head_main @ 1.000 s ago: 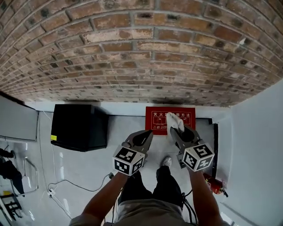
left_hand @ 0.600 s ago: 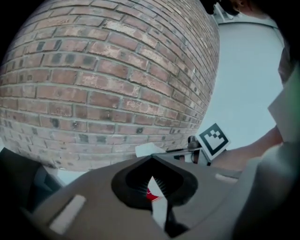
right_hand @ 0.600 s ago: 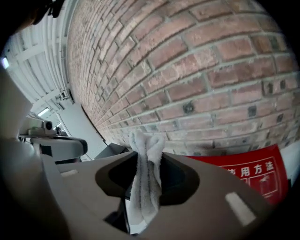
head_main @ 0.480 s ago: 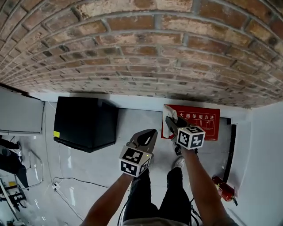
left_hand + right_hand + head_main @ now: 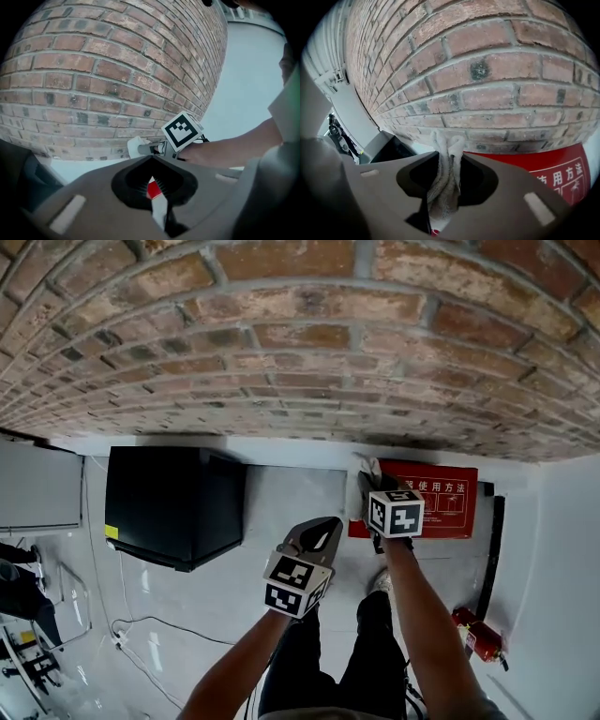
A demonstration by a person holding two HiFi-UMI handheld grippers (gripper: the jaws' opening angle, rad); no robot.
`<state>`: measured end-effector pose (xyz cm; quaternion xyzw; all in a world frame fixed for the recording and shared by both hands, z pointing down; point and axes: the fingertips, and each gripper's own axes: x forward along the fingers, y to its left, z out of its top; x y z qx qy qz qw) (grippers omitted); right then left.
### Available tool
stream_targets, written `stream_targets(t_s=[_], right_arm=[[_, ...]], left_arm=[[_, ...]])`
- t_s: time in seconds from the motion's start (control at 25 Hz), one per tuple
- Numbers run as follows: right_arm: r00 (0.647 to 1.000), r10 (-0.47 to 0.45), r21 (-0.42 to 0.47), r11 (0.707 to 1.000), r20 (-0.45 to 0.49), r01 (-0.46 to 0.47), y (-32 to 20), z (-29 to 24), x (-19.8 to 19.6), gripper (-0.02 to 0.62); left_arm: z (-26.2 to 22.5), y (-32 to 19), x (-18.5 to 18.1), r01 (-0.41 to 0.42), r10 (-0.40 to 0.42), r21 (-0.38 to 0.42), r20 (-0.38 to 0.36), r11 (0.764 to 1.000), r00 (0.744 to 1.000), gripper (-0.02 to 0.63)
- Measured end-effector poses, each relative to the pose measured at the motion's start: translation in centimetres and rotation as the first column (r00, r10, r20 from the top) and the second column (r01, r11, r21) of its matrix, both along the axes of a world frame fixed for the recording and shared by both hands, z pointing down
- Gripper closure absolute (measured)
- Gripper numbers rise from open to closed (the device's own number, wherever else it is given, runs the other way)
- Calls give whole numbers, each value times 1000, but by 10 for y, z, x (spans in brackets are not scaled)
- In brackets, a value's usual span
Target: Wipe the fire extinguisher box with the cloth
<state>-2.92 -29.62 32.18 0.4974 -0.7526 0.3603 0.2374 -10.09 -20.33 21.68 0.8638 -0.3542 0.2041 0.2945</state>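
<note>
The red fire extinguisher box [image 5: 439, 510] with white print stands on the floor against the brick wall; it also fills the lower right of the right gripper view [image 5: 555, 171]. My right gripper [image 5: 367, 482] is shut on a white cloth [image 5: 361, 471]. It holds the bunched cloth [image 5: 447, 171] at the box's upper left corner, by the foot of the wall. My left gripper [image 5: 325, 524] hovers left of the box, shut with nothing in it. In the left gripper view the jaws [image 5: 152, 158] meet, and the cloth [image 5: 136, 146] shows beyond them.
A black box [image 5: 173, 507] sits on the floor to the left, against the wall. A red fire extinguisher [image 5: 478, 634] lies on the floor at the lower right, beside a grey wall. A white cable [image 5: 159, 634] runs over the pale floor. The person's legs are below.
The right gripper has carried the cloth left along the box top to its left corner. The head view has drawn nearer the wall. The left gripper has barely moved.
</note>
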Motion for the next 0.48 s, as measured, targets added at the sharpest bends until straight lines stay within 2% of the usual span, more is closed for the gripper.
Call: stream_targets(t_s=[0.2,0.48], right_arm=[[1000,22,-5,1000,-1,-22,2,2,34,460],[999,41,-1,999,-26,-41,10,4,117,460]], left_arm=[[6,2,18,-6,6,-17,-5,1000,1000,604],[16,5,73,-33,32,-31,-11,999,999,606]])
